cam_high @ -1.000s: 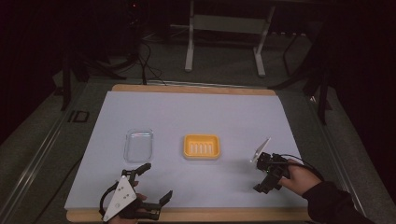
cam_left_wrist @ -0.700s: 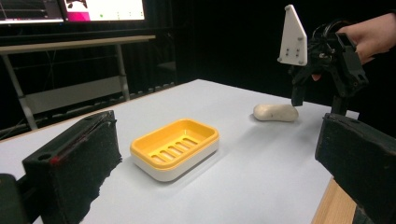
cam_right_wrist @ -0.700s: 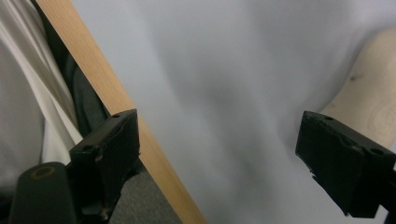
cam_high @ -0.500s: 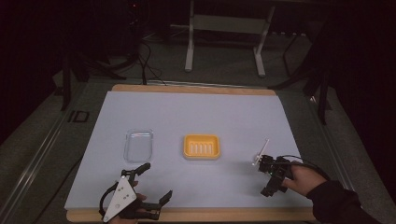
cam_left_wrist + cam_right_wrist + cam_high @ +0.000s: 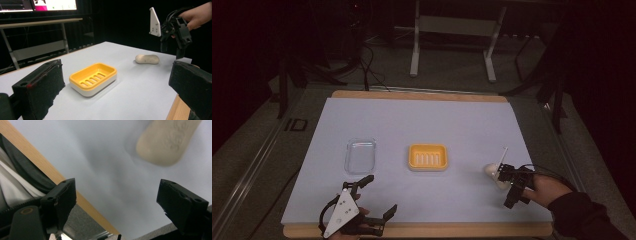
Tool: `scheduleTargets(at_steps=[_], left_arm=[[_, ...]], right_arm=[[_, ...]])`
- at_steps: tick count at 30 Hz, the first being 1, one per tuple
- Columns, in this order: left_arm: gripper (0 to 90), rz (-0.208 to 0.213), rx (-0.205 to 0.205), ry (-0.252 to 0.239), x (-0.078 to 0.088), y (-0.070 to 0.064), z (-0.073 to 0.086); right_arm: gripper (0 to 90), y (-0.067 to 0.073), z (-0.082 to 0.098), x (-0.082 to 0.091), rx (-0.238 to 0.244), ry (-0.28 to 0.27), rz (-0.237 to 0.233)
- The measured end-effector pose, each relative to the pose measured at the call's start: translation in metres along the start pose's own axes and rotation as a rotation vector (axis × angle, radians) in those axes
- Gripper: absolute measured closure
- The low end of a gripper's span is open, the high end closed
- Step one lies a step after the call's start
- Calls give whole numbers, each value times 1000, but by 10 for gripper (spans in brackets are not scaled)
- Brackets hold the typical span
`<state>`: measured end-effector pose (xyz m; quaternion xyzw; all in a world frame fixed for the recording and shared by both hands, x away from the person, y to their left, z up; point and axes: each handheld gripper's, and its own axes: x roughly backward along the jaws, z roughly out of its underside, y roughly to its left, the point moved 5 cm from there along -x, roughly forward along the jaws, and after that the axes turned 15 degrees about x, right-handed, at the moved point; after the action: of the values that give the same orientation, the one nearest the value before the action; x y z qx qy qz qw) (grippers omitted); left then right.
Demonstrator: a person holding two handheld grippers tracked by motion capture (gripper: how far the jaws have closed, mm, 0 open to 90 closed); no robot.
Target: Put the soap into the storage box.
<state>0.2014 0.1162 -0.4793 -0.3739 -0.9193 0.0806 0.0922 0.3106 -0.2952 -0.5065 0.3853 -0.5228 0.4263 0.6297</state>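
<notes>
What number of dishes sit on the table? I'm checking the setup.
2: a clear dish left of centre, and a yellow soap dish mid-table. Nothing seems hidden.

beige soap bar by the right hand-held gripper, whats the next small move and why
Probably bring the right hand-held gripper down around the beige oblong soap bar: its jaws stand open with nothing between them, and the bar lies loose on the white table, ahead of the jaws, not yet gripped.

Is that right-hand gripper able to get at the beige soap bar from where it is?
Probably yes: the right gripper hangs beside the soap bar with jaws open, nothing between them.
</notes>
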Motion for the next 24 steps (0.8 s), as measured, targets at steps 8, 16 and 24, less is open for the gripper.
scheduleTargets(at_steps=[8,16,24], left_arm=[[0,1,1,2,0,0,0],[0,2,1,1,0,0,0],[0,2,0,0,0,0,0]], right_arm=[[158,-13,2,-2,-59,-34,-11],[157,-26,-1,-5,-99,-109,3],[158,-37,-8,-10,-164,-253,9]])
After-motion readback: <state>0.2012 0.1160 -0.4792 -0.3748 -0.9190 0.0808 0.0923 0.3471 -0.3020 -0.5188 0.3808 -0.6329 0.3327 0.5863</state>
